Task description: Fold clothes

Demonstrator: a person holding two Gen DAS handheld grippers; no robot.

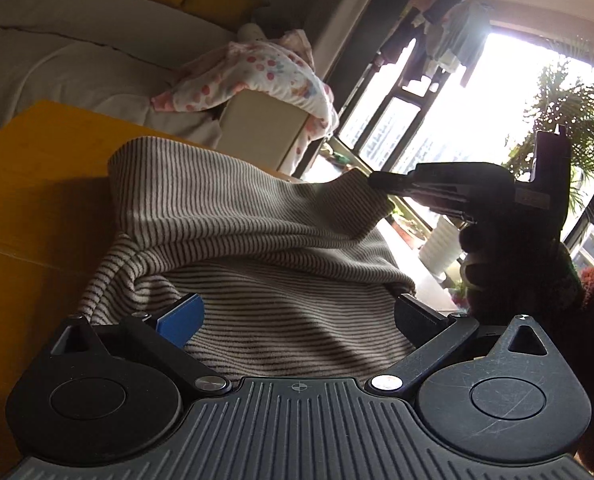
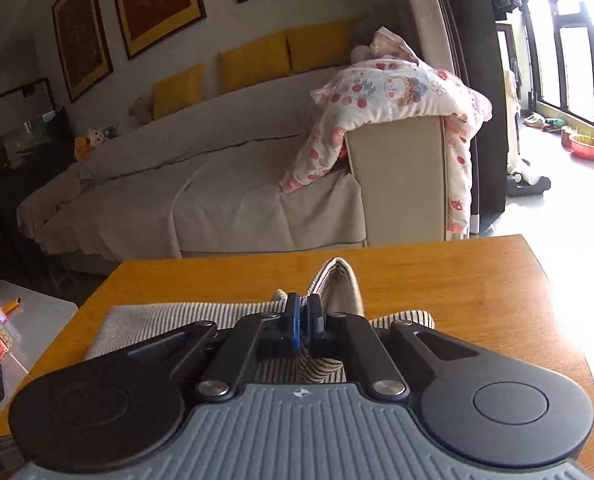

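Striped ribbed garment (image 1: 257, 216) is lying rumpled on the wooden counter (image 2: 457, 280); the right gripper (image 2: 304, 322) is pinching a raised fold, while the left gripper (image 1: 297, 316) is spreading wide over the cloth.

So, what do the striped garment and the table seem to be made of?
Striped garment: probably a soft knit, matte, with fine ribs; it drapes in loose folds. Table: looks like wood or wood veneer, orange-brown with faint grain and a slight sheen.

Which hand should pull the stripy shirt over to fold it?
Probably the right. The right gripper is shut on the stripy shirt, lifting a corner off the table. The left gripper is open, holding nothing.
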